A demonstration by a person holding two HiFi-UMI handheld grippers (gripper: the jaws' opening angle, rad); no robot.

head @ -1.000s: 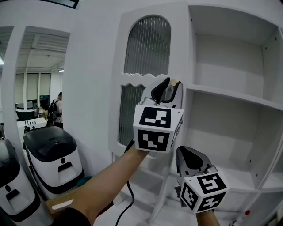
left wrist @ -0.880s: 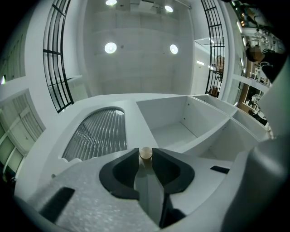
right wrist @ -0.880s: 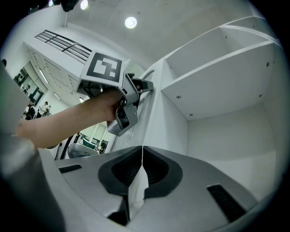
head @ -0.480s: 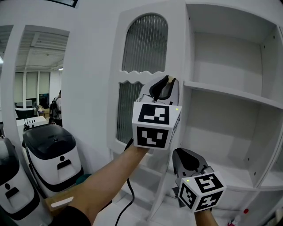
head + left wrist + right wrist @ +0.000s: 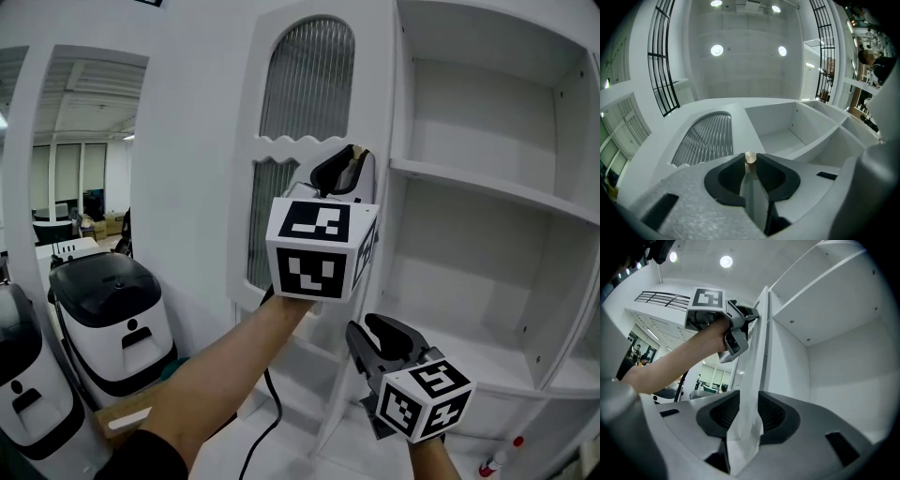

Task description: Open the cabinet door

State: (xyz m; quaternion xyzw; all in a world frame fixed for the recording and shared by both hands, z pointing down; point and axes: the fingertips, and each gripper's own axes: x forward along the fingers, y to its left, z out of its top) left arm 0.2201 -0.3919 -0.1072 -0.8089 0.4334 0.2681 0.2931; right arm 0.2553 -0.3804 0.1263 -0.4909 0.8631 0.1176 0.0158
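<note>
The white cabinet door (image 5: 309, 103), with ribbed glass panels, stands partly swung out from the cabinet. My left gripper (image 5: 345, 169) points up at the door's free edge. Its jaws have just been closing and are shut on the small brass knob (image 5: 750, 157), which shows between the dark pads (image 5: 726, 178). Lower down, my right gripper (image 5: 380, 336) stands open beside the same door. In the right gripper view the door's edge (image 5: 757, 348) runs between its jaws, and the left gripper (image 5: 749, 314) shows above.
Open white shelves (image 5: 487, 187) fill the cabinet to the right of the door. Two white and black machines (image 5: 112, 319) stand on the floor at the left. A black cable (image 5: 267, 412) hangs under my left arm. A red-capped bottle (image 5: 497, 459) sits at the bottom right.
The left jaws have closed round the knob, which stood bare past their tips a second ago. The right gripper has sunk and shifted a little to the left.
</note>
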